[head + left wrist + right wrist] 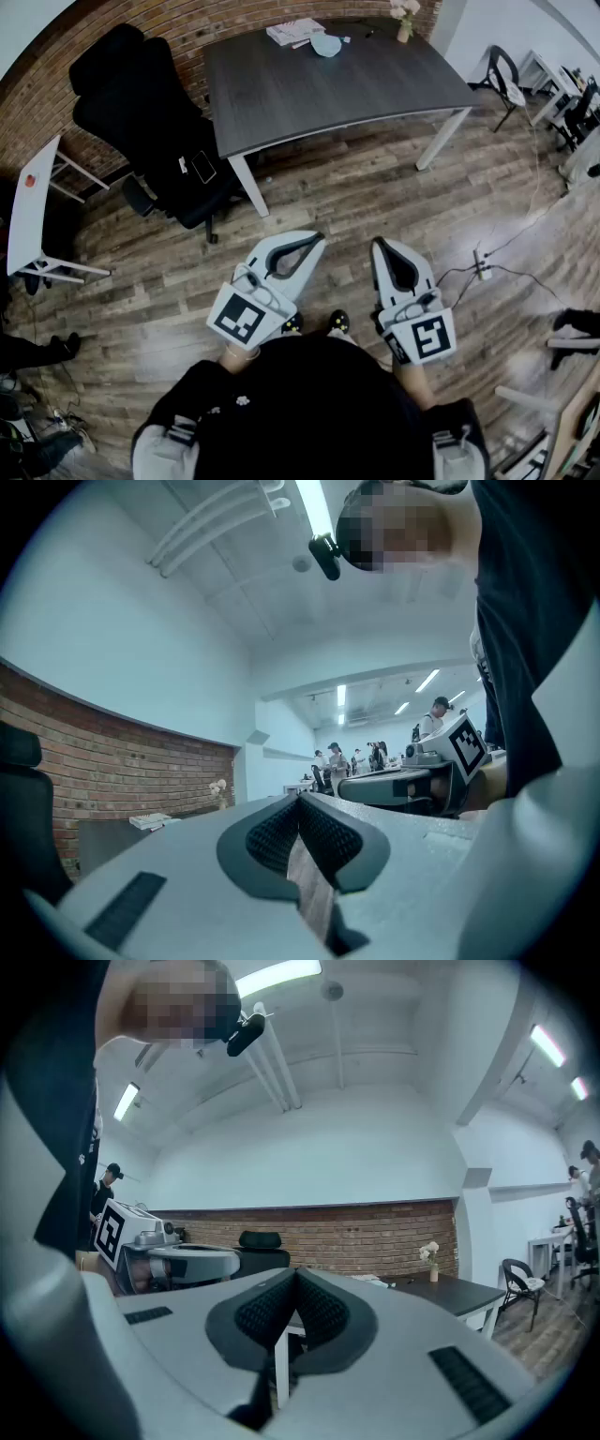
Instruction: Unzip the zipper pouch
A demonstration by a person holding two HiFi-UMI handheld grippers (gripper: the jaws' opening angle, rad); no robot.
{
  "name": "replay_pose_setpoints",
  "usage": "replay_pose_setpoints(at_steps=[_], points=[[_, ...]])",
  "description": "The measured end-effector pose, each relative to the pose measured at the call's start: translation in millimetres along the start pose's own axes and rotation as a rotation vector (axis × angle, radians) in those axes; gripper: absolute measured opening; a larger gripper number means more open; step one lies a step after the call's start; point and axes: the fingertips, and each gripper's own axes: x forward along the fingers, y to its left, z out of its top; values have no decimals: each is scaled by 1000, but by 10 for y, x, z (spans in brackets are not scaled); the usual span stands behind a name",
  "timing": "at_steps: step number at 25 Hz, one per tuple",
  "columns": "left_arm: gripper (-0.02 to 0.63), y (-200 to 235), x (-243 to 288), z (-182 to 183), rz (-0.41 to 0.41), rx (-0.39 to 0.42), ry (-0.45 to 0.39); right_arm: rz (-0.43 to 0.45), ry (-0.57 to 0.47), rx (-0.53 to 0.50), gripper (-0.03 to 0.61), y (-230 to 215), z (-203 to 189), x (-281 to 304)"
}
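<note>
A pale blue pouch lies at the far end of the dark grey table, well ahead of both grippers. My left gripper is held level over the wooden floor, jaws shut with nothing between them; in its own view the left gripper has its ribbed pads meeting. My right gripper hangs beside it, also shut and empty, and the right gripper shows pads closed together in its own view. Each gripper appears in the other's view, the right gripper and the left gripper.
A stack of papers and a vase of flowers share the table's far end. A black office chair stands left of the table, a small white table farther left. A power strip with cables lies on the floor at right.
</note>
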Motion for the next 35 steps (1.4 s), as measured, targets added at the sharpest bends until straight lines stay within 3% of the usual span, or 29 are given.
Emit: replay_pose_setpoints(at_steps=[11,29,35], points=[[2,-114,86,-55,9,-10,9,21,-47,38,-2,-92,-10,-109],[2,-510,779,-42,65,2,19,53,-44,75,0,-914,-138,-498],[3,-440,869,-102,88,-3,23,59,-44,90,2,-1033,-184,-451]])
